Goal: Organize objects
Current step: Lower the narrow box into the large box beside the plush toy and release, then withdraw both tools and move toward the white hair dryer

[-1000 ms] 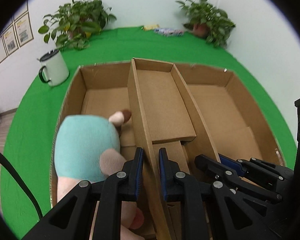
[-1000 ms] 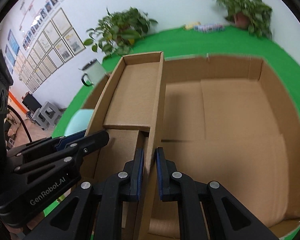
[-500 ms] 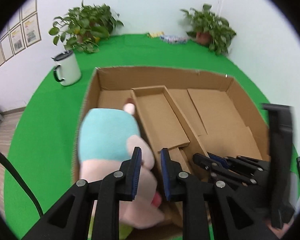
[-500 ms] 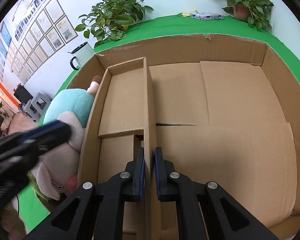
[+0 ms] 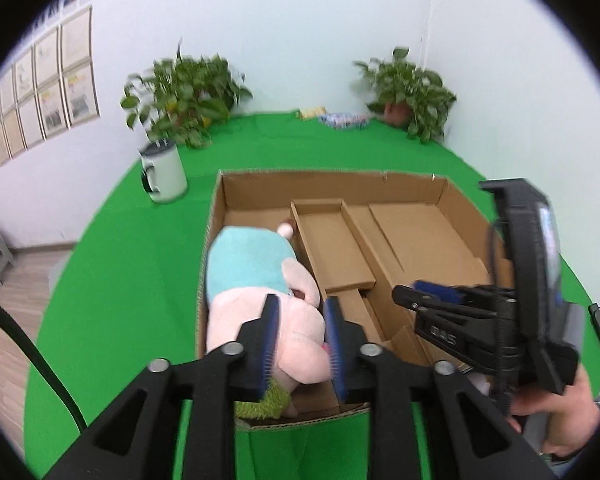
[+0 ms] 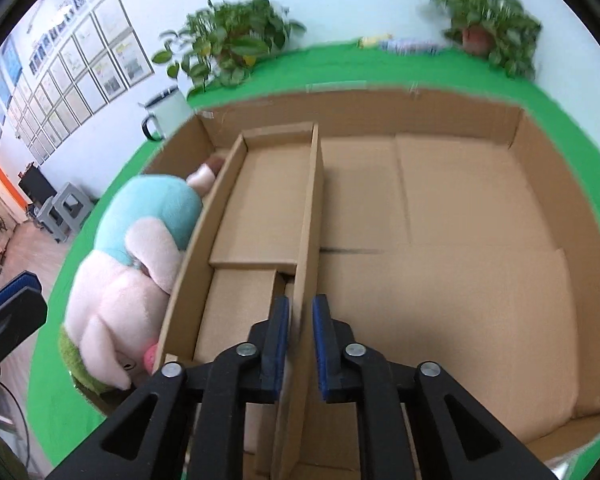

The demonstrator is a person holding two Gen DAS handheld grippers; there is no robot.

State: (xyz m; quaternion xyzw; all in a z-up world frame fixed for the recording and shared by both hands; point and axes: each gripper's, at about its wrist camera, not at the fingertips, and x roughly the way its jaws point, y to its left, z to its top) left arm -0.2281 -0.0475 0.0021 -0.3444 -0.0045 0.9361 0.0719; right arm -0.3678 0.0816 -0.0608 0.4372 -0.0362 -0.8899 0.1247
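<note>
- One cardboard box (image 5: 412,188) with one inner tray (image 5: 332,248)
- One plush toy (image 5: 256,280)
- One mug (image 5: 164,176)
- Two potted plants (image 5: 188,96)
- Two grippers (image 5: 300,336)

a green cloth-covered table (image 5: 148,264) is carrying everything here. a wide, open cardboard box (image 5: 332,179) is sitting flat on it, taking up the middle. a white mug (image 5: 163,171) with a dark handle and lid is standing upright on the cloth, near the box's far left corner but apart from it. two potted plants (image 5: 188,96) (image 5: 410,92) are standing along the far edge by the wall, with some small colourful packets (image 5: 342,119) lying between them.
</note>
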